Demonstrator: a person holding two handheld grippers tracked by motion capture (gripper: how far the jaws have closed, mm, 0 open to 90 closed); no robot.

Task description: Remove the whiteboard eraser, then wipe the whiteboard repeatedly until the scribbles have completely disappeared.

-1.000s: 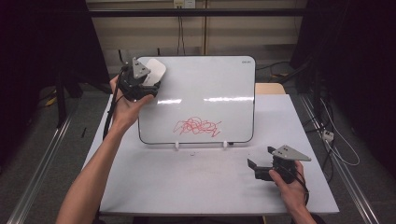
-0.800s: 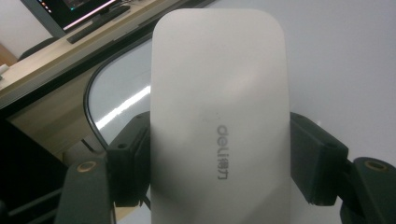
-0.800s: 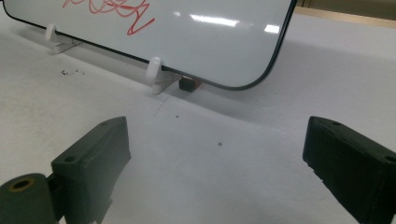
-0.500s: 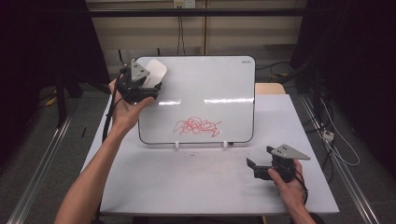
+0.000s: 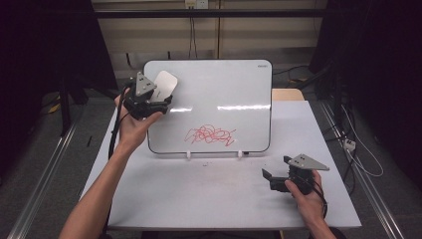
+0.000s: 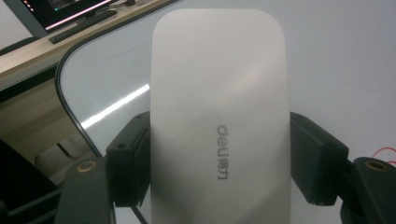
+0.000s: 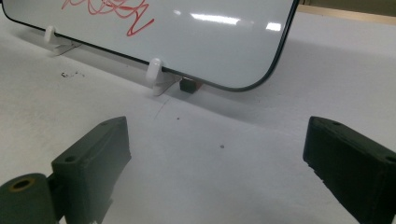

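Your left hand-held gripper (image 5: 160, 103) pinches the flat white plastic eraser (image 5: 164, 84) at the whiteboard's (image 5: 239, 84) upper-left; the red scribble (image 5: 211, 135) lies down-right. Your right hand-held gripper (image 5: 272, 178) rests spread on the table (image 5: 199, 194).

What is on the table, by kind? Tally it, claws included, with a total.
Whiteboard: 1
White eraser: 1, clamped in the left claw
White stand clips: 2
Claws: 2, the right claw open and empty
Total: 6
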